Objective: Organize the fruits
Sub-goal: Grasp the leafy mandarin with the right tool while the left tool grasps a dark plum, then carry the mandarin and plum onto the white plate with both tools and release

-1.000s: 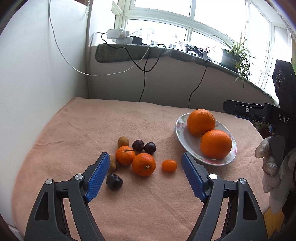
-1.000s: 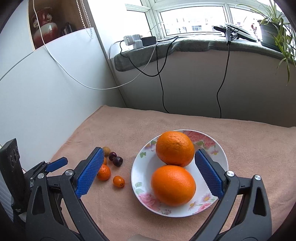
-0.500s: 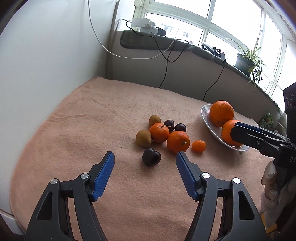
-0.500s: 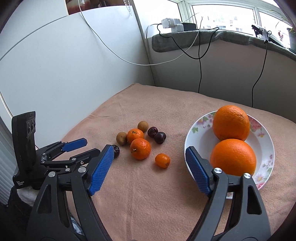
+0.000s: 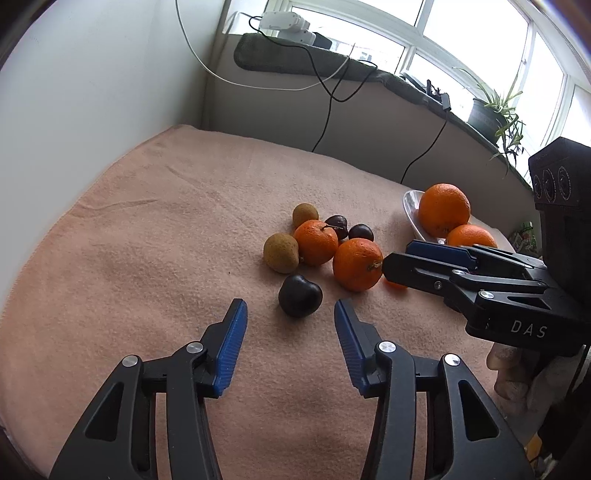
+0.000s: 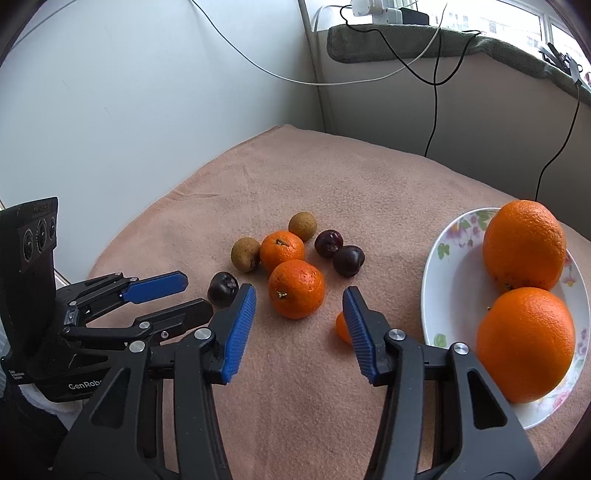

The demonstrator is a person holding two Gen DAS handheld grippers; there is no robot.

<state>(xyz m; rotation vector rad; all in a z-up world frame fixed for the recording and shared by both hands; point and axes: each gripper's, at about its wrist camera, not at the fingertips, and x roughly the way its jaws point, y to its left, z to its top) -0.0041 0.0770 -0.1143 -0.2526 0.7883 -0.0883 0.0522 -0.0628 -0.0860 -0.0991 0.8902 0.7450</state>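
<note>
Loose fruit lies on the pink cloth: two mandarins (image 5: 357, 264) (image 6: 296, 289), two brown kiwis (image 5: 280, 253), three dark plums and a tiny orange kumquat (image 6: 342, 328). My left gripper (image 5: 290, 310) is open, its jaws just short of the nearest dark plum (image 5: 299, 295) (image 6: 222, 288). My right gripper (image 6: 299, 295) is open with the front mandarin just ahead between its jaws; its right finger hides part of the kumquat. A floral plate (image 6: 448, 258) holds two big oranges (image 6: 524, 243) (image 5: 443, 210).
White wall panels close the left side. A window ledge with cables, a power strip (image 5: 284, 26) and a potted plant (image 5: 491, 110) runs behind the table. The cloth's near edge is close to both grippers.
Both grippers have swung left and moved closer to the loose fruit pile. The left one now frames the near plum, the right one the front mandarin. No fruit has moved.
</note>
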